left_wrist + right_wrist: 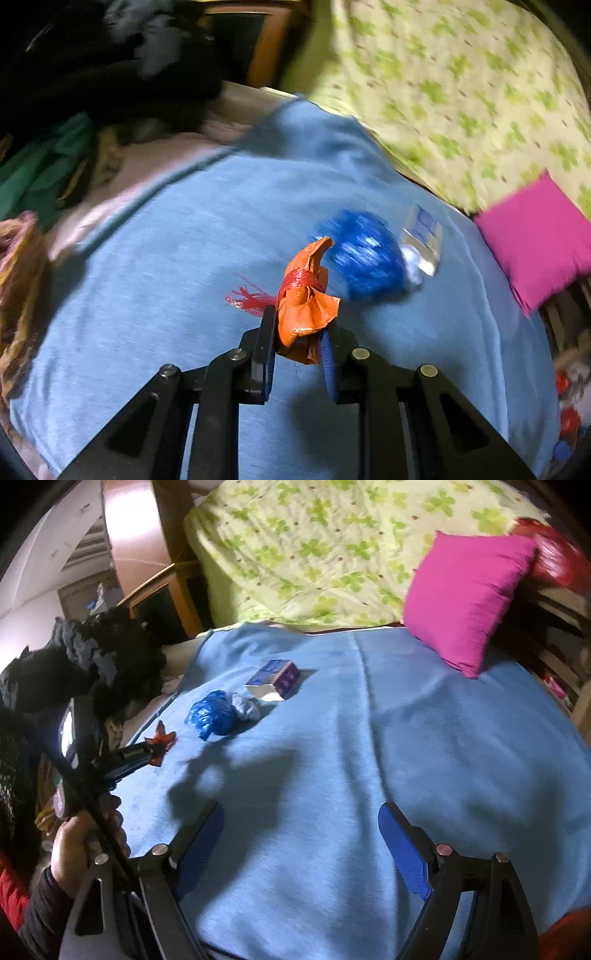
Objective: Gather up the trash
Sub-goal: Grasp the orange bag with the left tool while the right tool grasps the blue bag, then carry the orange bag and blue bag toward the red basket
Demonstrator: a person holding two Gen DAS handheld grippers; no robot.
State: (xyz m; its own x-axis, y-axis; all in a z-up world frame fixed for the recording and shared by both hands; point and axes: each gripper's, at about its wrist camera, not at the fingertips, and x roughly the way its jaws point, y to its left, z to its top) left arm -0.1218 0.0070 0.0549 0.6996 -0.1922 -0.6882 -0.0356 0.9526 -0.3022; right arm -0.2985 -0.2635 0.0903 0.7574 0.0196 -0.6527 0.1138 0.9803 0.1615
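Orange wrapper [306,310] gripped above the blue blanket [406,757]

It is pinched by the left gripper [299,332] (red threads trailing); the right gripper [301,834] is held wide, nothing between its fingers.

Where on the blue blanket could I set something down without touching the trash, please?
The blue blanket is bare between the open right tool and the pink pillow. It is crowded toward the left: the blue bag, white wad and small box cluster there, near the left tool holding the orange wrapper.
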